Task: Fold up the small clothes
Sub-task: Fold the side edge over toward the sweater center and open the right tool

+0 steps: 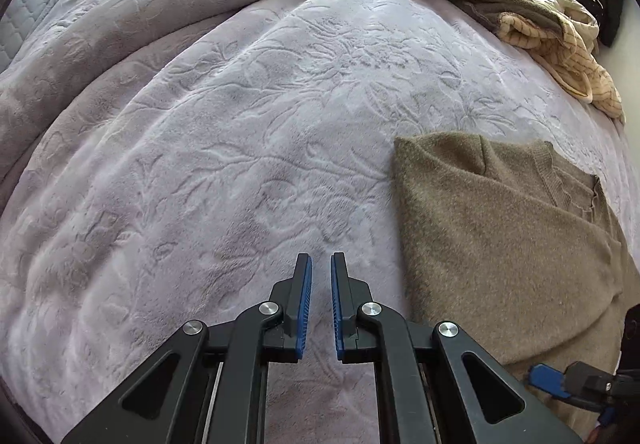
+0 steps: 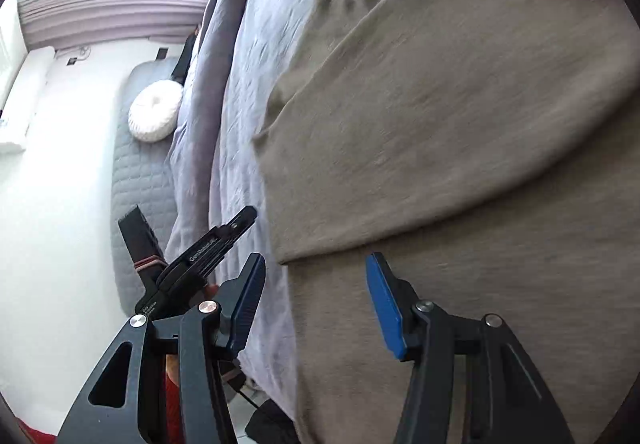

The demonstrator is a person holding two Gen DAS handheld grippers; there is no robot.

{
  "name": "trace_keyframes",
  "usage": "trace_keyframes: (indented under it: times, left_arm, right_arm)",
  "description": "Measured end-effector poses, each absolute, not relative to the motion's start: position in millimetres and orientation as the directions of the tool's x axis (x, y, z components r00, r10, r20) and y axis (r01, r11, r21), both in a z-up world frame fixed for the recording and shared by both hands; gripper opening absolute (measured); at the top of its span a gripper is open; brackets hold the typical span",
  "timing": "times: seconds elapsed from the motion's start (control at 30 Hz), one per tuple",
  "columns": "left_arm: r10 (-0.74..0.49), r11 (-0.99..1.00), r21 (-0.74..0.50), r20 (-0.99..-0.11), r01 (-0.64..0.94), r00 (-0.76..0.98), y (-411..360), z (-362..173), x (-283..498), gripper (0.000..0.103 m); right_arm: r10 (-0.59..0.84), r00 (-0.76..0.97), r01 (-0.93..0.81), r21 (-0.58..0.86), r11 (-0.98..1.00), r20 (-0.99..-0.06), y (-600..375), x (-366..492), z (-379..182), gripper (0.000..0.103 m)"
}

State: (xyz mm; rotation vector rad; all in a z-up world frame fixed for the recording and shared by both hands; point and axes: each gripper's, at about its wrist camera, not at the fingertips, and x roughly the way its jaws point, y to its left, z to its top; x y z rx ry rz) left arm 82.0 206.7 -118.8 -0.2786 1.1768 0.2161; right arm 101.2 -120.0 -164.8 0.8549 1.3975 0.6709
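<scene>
Olive knit sweater (image 1: 500, 244): partly folded on lilac bedspread (image 1: 240, 144), one fold made, more remaining. Left gripper (image 1: 321, 304): near-closed, empty. Right gripper (image 2: 316, 304): jaws apart, empty, over sweater edge. Unfolded clothes pile (image 1: 520, 12) awaiting.

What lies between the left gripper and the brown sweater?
Only bare blanket separates the left gripper from the brown sweater, in the left wrist view.

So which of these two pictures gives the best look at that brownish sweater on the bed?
The left wrist view. There the sweater lies sharp, showing its folded edge and ribbed V-neckline against the pale bedspread. The right wrist view is closer but blurred: the sweater fills most of the frame, showing one fold line and no neckline.
</scene>
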Motion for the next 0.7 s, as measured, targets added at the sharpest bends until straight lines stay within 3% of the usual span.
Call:
trace_keyframes:
  times: [0.43,0.7]
  left_arm:
    - [0.035,0.927,-0.098,-0.939,-0.363,0.343,236,-124,40,0.011]
    - [0.074,0.921,-0.065,-0.939,-0.385,0.336,246,-120,29,0.011]
  right_arm:
    - [0.841,0.068,0.007,0.843,0.538,-0.537,-23,109,-172,0.057]
    - [0.774,0.033,-0.091,0.77,0.632,-0.632,6,100,-180,0.057]
